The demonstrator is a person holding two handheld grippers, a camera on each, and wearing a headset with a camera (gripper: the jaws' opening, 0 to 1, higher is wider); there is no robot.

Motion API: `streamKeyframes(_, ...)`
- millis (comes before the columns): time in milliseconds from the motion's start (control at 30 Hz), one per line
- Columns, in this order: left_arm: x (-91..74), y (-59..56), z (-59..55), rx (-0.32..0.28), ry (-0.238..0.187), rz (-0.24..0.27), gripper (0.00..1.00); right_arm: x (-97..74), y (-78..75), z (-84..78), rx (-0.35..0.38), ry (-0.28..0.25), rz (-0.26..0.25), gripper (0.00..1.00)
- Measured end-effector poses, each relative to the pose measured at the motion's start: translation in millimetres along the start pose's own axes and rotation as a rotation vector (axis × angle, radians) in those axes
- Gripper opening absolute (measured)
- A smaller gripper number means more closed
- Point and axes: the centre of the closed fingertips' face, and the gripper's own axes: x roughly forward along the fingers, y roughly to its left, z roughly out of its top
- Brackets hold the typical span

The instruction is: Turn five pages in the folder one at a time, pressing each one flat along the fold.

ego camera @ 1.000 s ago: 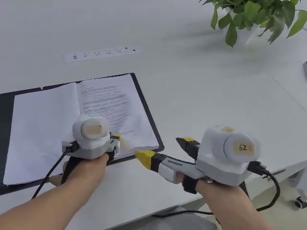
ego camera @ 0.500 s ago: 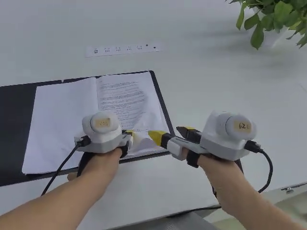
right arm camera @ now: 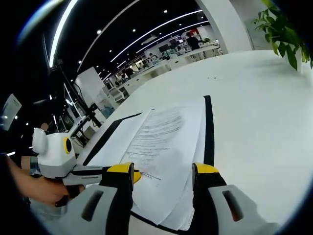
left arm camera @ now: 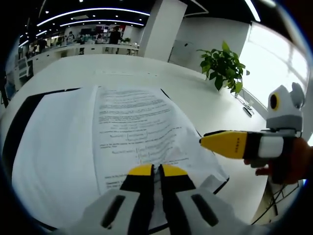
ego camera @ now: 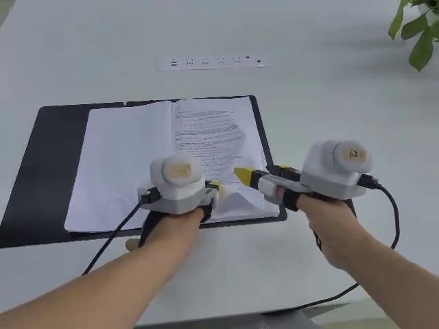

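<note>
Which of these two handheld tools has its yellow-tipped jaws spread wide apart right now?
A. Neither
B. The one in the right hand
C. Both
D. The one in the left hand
B. In the right gripper view, the right gripper has its jaws well apart, with the printed page showing between them. In the left gripper view, the left gripper has its jaws pressed together.

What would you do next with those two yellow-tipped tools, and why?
Probably close the right gripper on the lower corner of the printed page. Its jaws stand open just before that corner, which looks slightly lifted, while the shut left gripper sits at the page's bottom edge.
</note>
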Motion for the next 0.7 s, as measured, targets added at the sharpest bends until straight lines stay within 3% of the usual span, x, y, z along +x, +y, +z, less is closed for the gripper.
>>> streamKeyframes(233,0.3,0.2,-0.4,0.0,-0.001,0.0,0.03,3.5,0.3,-3.5,0.047,0.003,0.016,0.42)
streamKeyframes(433,0.1,0.5,-0.5,0.003,-0.005,-0.001,0.03,7.7,-4.4,-0.9,0.148,-0.008,0.052,0.33)
streamKeyframes(533,0.2,0.6,-0.6,0.004,-0.008,-0.001,0.03,7.9,-6.0,-0.5,0.228,-0.005,0.086,0.27)
streamKeyframes(700,0.1,0.7,-0.6,0.007,-0.007,0.0,0.03,5.4,-14.7,-3.2,0.295,0.014,0.088,0.11)
